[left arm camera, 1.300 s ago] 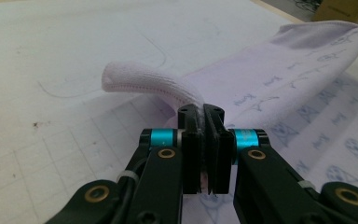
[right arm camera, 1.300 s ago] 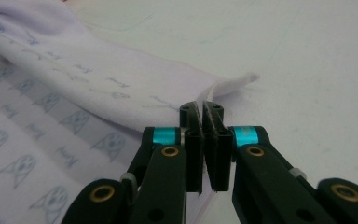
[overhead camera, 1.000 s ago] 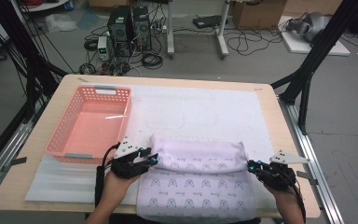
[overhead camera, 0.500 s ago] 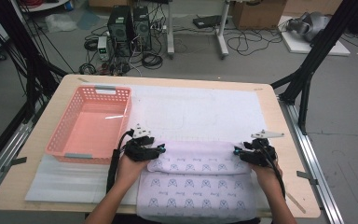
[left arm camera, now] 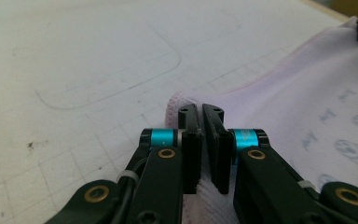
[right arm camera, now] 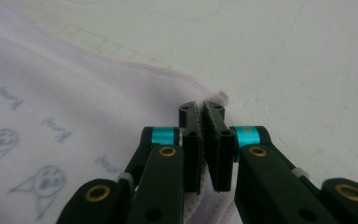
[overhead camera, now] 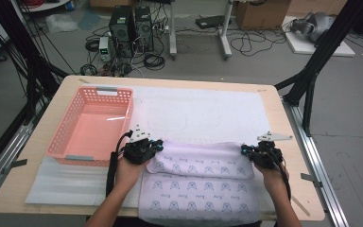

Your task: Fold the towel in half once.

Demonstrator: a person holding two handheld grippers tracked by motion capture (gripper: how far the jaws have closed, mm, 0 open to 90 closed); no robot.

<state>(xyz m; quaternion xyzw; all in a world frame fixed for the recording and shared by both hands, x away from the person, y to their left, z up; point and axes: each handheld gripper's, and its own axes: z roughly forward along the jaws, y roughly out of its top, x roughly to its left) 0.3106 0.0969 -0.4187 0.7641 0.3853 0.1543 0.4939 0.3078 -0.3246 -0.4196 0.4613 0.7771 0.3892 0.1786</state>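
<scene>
Lavender towel (overhead camera: 198,184), printed with small cartoon faces, is lying at the near edge of the counter (overhead camera: 288,123), on the white gridded mat (overhead camera: 203,111) that is covering most of the top. Its far part is doubled over, making a thick band across the cloth, and the person's two hands are holding the two ends of that band.

At the band's left end, the left gripper (overhead camera: 142,150) is pinching the folded corner. In the left gripper view its tips (left arm camera: 201,113) are standing almost together with pale cloth (left arm camera: 303,107) squeezed between them, and the towel is spreading away to the right over the mat (left arm camera: 84,56). The left hand (overhead camera: 128,171) is sitting just behind it, close to the near right corner of the pink basket (overhead camera: 90,124), which is resting on the counter's left side.

At the band's right end, the right gripper (overhead camera: 261,154) is clamping the other corner. In the right gripper view its tips (right arm camera: 201,109) are nearly meeting, with the pink-stitched hem of the cloth (right arm camera: 74,84) caught between them and a little tag of fabric poking out just past them. The towel is stretching off to the left there, flat against the mat (right arm camera: 284,56).

Both grippers are sitting low, close to the counter, well apart from each other with the band running taut between them.
</scene>
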